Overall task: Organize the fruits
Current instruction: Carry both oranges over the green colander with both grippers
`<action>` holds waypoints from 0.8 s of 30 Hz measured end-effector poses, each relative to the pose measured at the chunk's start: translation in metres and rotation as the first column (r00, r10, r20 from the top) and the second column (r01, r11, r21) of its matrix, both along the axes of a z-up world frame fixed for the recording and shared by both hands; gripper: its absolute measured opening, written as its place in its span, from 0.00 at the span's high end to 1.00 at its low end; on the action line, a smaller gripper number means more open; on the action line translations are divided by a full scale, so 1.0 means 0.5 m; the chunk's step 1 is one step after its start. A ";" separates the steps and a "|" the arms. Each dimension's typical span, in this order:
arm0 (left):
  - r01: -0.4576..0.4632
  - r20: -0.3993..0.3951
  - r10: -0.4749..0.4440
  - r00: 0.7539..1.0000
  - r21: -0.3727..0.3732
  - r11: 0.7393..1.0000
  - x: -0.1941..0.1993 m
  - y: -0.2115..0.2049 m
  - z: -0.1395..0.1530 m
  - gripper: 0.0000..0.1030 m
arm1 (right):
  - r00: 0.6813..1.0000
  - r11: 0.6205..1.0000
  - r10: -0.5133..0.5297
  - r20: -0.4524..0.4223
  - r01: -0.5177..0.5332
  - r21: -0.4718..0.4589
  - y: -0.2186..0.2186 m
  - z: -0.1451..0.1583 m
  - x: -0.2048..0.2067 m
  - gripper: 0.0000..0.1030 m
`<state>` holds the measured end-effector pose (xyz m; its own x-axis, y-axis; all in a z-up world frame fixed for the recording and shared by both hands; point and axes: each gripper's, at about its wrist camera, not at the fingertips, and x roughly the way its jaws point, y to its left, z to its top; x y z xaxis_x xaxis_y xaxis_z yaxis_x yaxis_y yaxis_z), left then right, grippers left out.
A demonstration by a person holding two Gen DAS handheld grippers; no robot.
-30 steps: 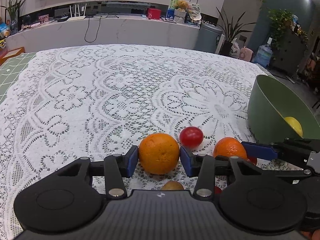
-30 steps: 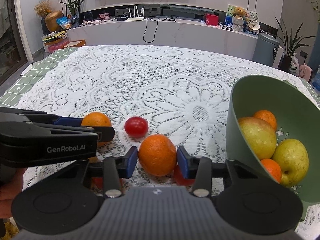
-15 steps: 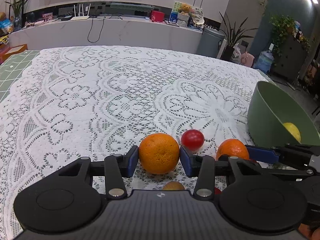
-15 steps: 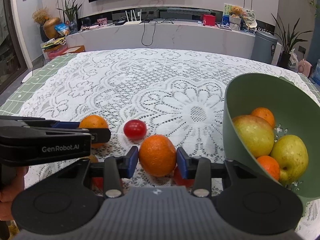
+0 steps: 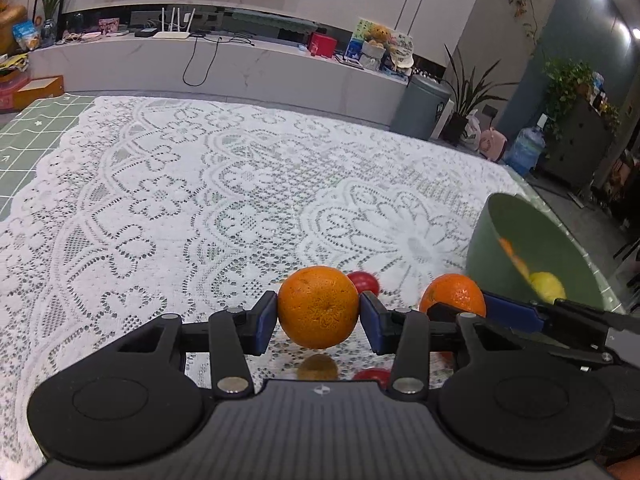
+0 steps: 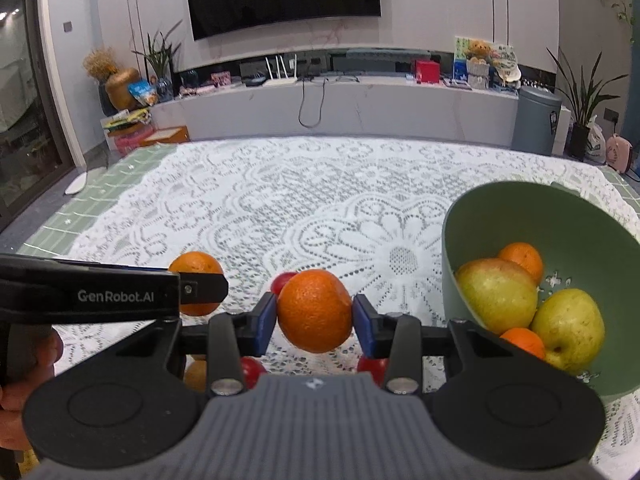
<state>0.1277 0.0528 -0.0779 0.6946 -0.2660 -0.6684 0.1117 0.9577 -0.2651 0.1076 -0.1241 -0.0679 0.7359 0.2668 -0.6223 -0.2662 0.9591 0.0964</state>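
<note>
Two oranges are off the lace-covered table [image 5: 168, 208] at once. The left gripper [image 5: 319, 322] pinches an orange [image 5: 319, 307] between its blue fingers [image 5: 266, 322], low in the middle of the left wrist view; the fruit is round with no real long axis, and its small navel dimple faces the camera. The right gripper [image 6: 314, 318] pinches a second orange [image 6: 315, 311] the same way, low centre in the right wrist view, this one slightly egg-shaped with its longer axis running up and down, tipped a little. Both pairs of fingers press on the peel from left and right.

In the right wrist view the left gripper's black body reaches in from the left edge, its orange showing at mid-left, and a hand [image 6: 24, 376] shows at the lower left corner. A red tomato [image 6: 282, 282] lies on the lace just behind the right gripper's orange, partly hidden by it. More small red and yellowish fruits lie under the fingers, near the bottom of both views, mostly covered.

At the right stands a green bowl [image 6: 472, 216], near the right gripper. Inside it are two yellow-green apples [image 6: 496, 294] and two small oranges [image 6: 522, 258].
</note>
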 end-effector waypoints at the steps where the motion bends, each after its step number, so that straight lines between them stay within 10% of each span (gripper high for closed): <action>1: -0.004 0.001 0.004 1.000 -0.004 1.000 -0.004 -0.001 0.007 0.51 | 1.000 1.000 0.003 0.006 -0.003 0.005 -0.003 0.005 -0.005 0.62; 24: 0.107 0.066 -0.108 0.992 0.018 0.994 -0.052 -0.154 0.149 0.51 | 1.000 1.000 0.001 0.005 -0.001 -0.011 -0.175 0.156 -0.062 0.63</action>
<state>0.1015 -0.0244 -0.0037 0.7055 -0.3323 -0.6260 0.2315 0.9428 -0.2397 0.0768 -0.2116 0.0101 0.7391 0.2605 -0.6212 -0.2675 0.9599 0.0842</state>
